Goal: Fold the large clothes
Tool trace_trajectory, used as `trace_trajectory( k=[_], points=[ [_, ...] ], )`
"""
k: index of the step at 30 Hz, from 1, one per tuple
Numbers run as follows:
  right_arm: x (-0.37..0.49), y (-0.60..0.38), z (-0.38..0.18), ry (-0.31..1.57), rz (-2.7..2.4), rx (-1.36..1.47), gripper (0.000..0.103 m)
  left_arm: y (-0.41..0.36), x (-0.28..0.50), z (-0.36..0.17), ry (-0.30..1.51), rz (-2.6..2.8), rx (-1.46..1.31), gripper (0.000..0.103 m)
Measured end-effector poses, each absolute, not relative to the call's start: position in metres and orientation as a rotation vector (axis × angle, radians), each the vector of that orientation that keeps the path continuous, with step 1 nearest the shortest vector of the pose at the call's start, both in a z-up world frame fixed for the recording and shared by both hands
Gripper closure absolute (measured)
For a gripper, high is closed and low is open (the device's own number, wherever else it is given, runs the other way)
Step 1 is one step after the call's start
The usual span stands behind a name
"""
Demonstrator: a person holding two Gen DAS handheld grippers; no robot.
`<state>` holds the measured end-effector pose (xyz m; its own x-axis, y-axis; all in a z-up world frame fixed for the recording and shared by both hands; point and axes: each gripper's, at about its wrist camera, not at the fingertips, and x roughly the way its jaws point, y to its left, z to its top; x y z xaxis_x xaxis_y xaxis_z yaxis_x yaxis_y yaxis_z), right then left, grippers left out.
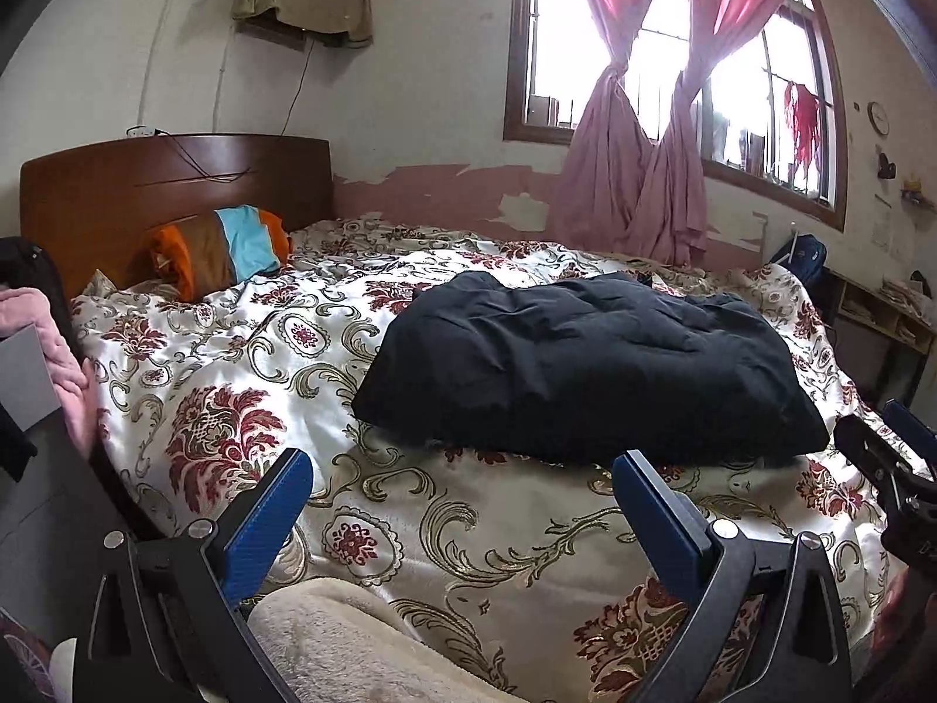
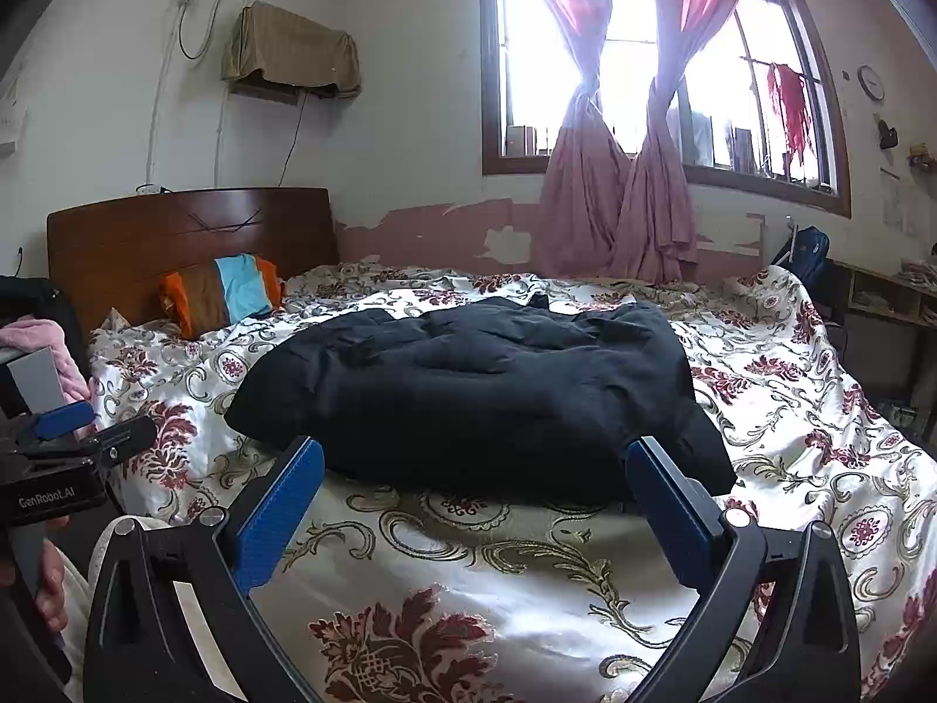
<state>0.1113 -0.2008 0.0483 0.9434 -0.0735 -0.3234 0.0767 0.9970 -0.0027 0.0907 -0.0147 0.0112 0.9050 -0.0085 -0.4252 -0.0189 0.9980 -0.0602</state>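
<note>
left hand-held gripper [image 1: 462, 486] agape | right hand-held gripper [image 2: 474, 474] agape | black garment [image 2: 468, 386] near edge just ahead

Both wrist cameras sat low at the foot side of the bed, looking forward between their own spread blue fingers toward the wooden headboard [image 1: 175, 199] at 10 o'clock and the window [image 1: 673, 58] at 1 o'clock. The left wrist view stood further left, with the folded black garment [image 1: 585, 369] toward 2 o'clock; the right wrist view faced it dead ahead and nearer. Both shared the floral bedspread [image 2: 468, 597], the garment, the striped pillow [image 2: 228, 293] and the pink curtains [image 2: 615, 205].
</note>
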Motion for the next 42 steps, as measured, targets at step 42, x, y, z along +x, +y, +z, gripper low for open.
trace_trajectory(
  k=[42],
  points=[
    [0.1134,-0.1928,0.0463,0.340,-0.065,0.002,0.002,-0.0095,0.0812,0.0159,0.421,-0.004,-0.104,0.000]
  ],
)
